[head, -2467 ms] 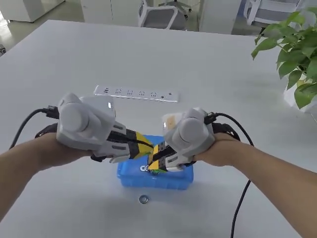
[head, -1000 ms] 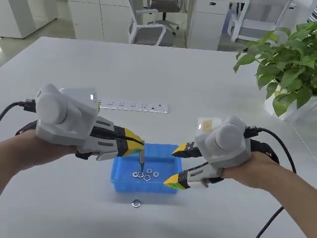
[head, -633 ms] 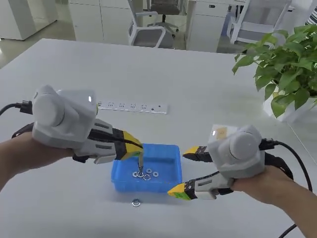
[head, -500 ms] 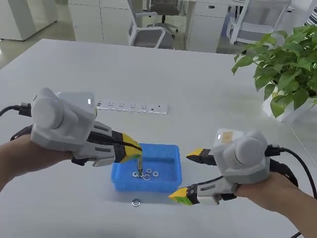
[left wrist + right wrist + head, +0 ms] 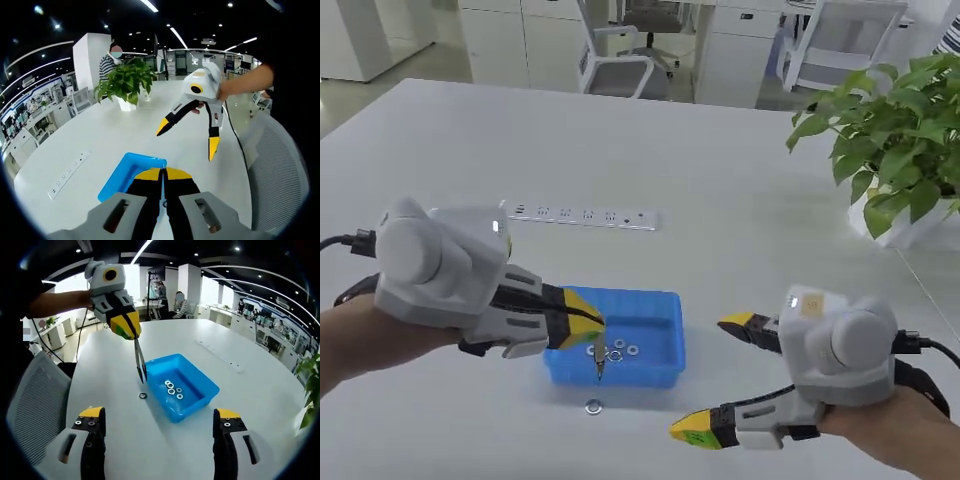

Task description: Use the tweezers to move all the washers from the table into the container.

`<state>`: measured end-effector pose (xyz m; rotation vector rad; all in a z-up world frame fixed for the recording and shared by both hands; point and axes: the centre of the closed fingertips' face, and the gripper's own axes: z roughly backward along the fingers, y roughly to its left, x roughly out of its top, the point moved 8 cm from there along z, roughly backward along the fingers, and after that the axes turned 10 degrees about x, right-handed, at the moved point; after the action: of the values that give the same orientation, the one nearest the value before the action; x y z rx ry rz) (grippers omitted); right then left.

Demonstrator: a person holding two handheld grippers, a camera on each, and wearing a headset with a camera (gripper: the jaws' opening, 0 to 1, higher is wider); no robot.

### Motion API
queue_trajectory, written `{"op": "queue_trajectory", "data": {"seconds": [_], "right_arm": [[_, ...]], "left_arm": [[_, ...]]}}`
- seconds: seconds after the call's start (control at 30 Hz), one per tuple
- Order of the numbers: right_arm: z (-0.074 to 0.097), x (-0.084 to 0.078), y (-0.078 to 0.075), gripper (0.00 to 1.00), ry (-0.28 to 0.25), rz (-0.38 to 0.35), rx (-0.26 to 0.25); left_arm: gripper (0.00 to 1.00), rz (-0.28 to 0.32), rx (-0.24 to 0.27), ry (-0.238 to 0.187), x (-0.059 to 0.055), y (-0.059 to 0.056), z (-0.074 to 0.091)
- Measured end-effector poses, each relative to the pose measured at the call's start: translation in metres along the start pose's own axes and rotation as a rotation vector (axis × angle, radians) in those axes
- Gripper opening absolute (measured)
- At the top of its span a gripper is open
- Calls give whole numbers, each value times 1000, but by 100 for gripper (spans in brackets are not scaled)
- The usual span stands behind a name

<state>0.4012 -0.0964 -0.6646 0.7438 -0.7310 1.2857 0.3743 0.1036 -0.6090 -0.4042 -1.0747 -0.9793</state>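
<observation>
One washer (image 5: 143, 395) on table (image 5: 740, 200) | tweezers (image 5: 138, 360) moved out of container (image 5: 658, 322)

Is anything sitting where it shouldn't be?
Yes, one washer lies on the table just outside the blue container, while the other washers are inside. The tweezers, clamped in the left gripper, point down near it.

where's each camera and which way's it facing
Head view: on the person's head, looking down at the blue container; left gripper and right gripper show.
Left gripper view: on the left gripper, facing the open right gripper and plant; own shut jaws show.
Right gripper view: on the right gripper, facing the tweezers and loose washer; own open jaws show.
All three share the container.
</observation>
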Motion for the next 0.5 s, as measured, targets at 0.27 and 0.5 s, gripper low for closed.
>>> {"op": "queue_trajectory", "data": {"seconds": [0.27, 0.5], "right_arm": [[-1, -4, 2, 100, -9, 2, -1], [-2, -5, 4, 100, -9, -1, 4]], "left_arm": [[4, -1, -15, 23, -12, -6, -7], [4, 7, -20, 29, -20, -9, -13]]}}
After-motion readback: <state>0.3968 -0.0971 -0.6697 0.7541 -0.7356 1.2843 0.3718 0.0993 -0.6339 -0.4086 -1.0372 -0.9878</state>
